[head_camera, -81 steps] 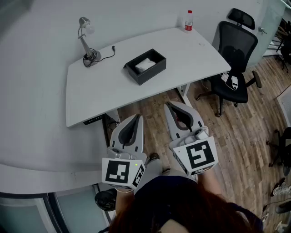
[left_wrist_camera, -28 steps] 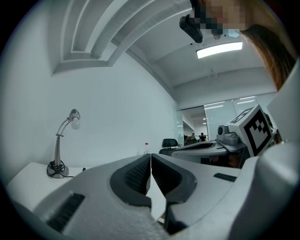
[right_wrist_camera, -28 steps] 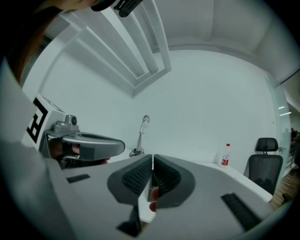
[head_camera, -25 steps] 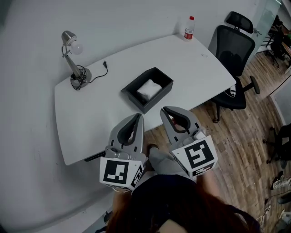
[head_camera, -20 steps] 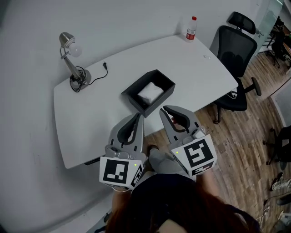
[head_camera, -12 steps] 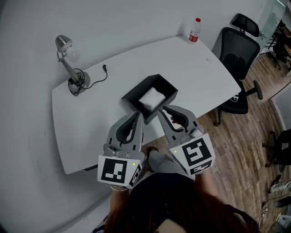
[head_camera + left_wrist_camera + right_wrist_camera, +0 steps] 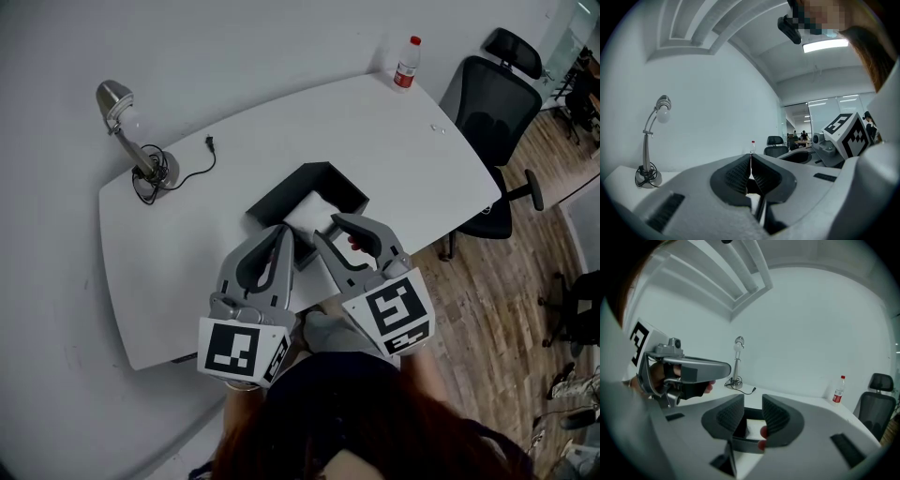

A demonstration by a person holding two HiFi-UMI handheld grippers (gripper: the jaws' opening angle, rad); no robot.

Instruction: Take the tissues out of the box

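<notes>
A black open-topped box (image 7: 325,177) sits in the middle of the white table (image 7: 178,244). A white stack of tissues (image 7: 309,212) lies inside it. My left gripper (image 7: 284,232) is over the box's near left edge, its jaws shut with nothing in them (image 7: 750,159). My right gripper (image 7: 336,225) hovers at the box's near edge just short of the tissues. Its jaws are opening and nothing is between them. In the right gripper view the box (image 7: 753,413) and the tissues (image 7: 753,428) show through the gap of the right gripper (image 7: 752,403).
A desk lamp (image 7: 122,122) with its cable stands at the table's far left. A red-capped bottle (image 7: 407,62) is at the far right corner. A black office chair (image 7: 487,103) stands on the wooden floor (image 7: 487,281) to the right of the table.
Both grippers have moved forward from over the floor to the box's near edge. The right gripper's jaws have spread apart. The left gripper stays shut.
</notes>
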